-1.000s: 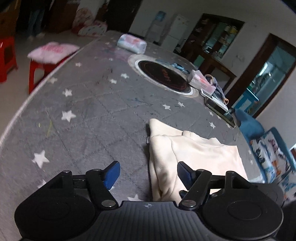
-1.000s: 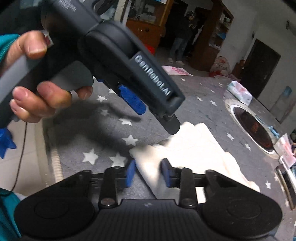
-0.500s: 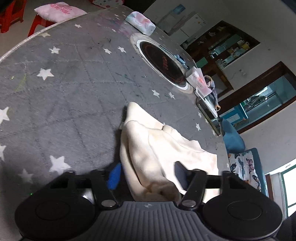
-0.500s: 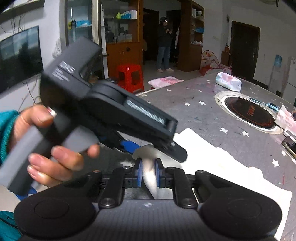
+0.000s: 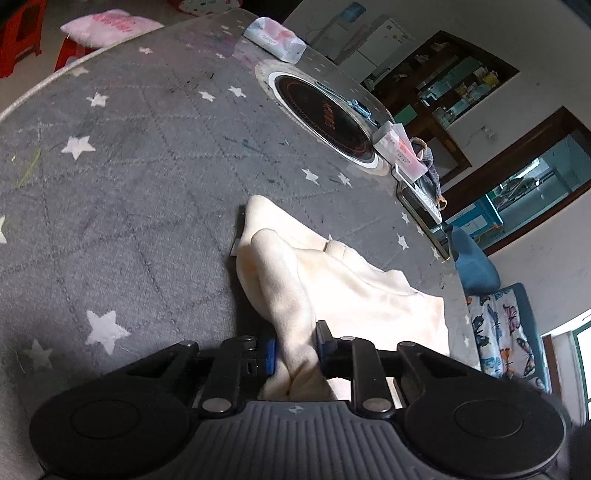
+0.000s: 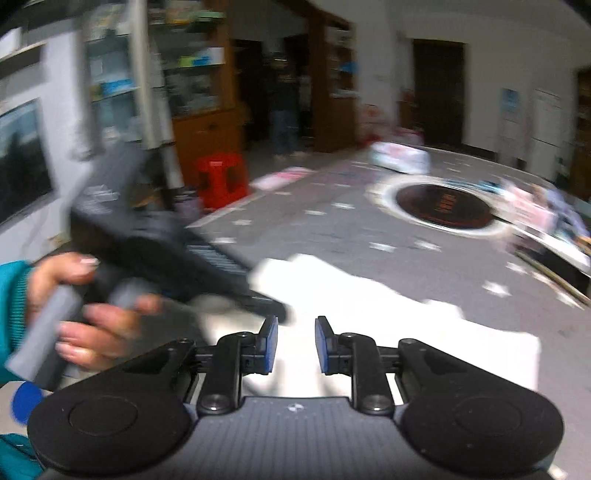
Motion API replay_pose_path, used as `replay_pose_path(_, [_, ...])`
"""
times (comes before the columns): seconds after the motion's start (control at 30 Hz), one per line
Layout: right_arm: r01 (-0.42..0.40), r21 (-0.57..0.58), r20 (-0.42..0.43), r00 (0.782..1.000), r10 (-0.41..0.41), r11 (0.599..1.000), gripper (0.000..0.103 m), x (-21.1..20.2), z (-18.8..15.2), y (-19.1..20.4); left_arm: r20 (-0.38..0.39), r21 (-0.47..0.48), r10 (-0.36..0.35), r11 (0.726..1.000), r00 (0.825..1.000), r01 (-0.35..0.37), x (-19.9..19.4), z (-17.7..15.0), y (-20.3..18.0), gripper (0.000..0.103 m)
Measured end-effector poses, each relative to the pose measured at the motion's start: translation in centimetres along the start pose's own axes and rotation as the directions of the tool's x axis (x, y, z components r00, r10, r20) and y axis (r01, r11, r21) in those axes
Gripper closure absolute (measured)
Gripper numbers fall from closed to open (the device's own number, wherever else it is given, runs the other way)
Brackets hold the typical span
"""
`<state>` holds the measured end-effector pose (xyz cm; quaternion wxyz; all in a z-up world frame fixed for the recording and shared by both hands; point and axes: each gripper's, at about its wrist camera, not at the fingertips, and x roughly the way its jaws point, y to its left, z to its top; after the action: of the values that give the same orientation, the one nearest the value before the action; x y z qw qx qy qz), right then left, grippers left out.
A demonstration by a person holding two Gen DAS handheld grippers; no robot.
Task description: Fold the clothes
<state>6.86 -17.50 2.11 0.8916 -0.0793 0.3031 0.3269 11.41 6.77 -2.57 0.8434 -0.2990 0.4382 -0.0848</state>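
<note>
Looking along the left gripper [image 5: 294, 350], I see its blue pads [image 5: 270, 355] pressed in on a bunched fold of the cream garment [image 5: 332, 291], which rises from the grey star-print table cover [image 5: 110, 206] up into the grip. Most of the garment lies flat to the right and a little farther off, one corner reaching toward the middle of the table. Far beyond it sits a round black cooktop [image 5: 325, 118] set into the table, with a tissue pack [image 5: 275, 38] at its far left and a small packet [image 5: 400, 149] just beside its right rim. A pink cushion [image 5: 110, 27] rests on a red stool [image 5: 20, 40] off the far left edge.

From the right gripper [image 6: 293, 345], the picture is smeared with motion. Its pads [image 6: 322, 345] stand apart with a clear gap, hanging over the white spread of the garment [image 6: 424, 332], and I can't tell whether they touch it. To the left, a hand [image 6: 85, 314] in a teal sleeve holds the other gripper [image 6: 177, 258], its nose down at the garment's near left edge. The cooktop [image 6: 445, 208] lies far right, and a red stool [image 6: 221, 179] stands far left.
</note>
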Motion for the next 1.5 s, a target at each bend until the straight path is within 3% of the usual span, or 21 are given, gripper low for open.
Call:
replay_pose_path(0.13, [0.195,0.089,-0.032,0.981,-0.193,0.977,0.070,-0.3,-1.0,-4.8,0.001,0.009,0.005,1.000,1.000,-0.005,0.0,0.0,-0.1,0.081])
replay_pose_path(0.2, [0.249,0.154,-0.054,0.968,-0.244,0.956,0.068,-0.4,-1.6,-7.1,0.002,0.014,0.009,1.000,1.000,-0.009,0.1,0.0,-0.2,0.081])
replay_pose_path(0.4, [0.305,0.278,-0.088,0.953,-0.292,0.911,0.055,0.0,-3.2,-11.2,0.006,0.043,0.027,0.999,1.000,-0.027,0.1,-0.1,-0.7,0.081])
replay_pose_path(0.57, [0.276,0.371,-0.099,0.961,-0.258,0.887,0.052,0.5,-4.4,-12.4,0.006,0.052,0.032,0.998,0.999,-0.032,0.2,-0.2,-0.8,0.081])
replay_pose_path(0.63, [0.267,0.389,-0.091,0.964,-0.251,0.882,0.053,0.6,-4.5,-12.6,0.008,0.057,0.036,0.998,0.999,-0.037,0.2,-0.2,-1.0,0.081])
replay_pose_path(0.7, [0.252,0.398,-0.085,0.968,-0.238,0.882,0.071,0.8,-4.5,-12.6,0.011,0.065,0.041,0.997,0.999,-0.042,0.2,-0.2,-1.1,0.081])
replay_pose_path(0.87, [0.231,0.420,-0.062,0.972,-0.226,0.878,0.091,0.8,-4.1,-12.1,0.017,0.101,0.068,0.992,0.998,-0.069,0.2,-0.2,-1.7,0.081])
replay_pose_path(1.17, [0.249,0.359,0.051,0.957,-0.285,0.899,0.093,-2.3,-1.9,-10.5,0.064,0.244,0.059,0.967,0.996,-0.073,-0.2,0.6,-5.7,0.083])
replay_pose_path(1.5, [0.363,0.360,0.092,0.903,-0.420,0.859,0.093,-6.0,-0.5,-13.0,0.041,0.348,0.033,0.936,0.999,-0.046,3.2,1.4,-11.9,0.083])
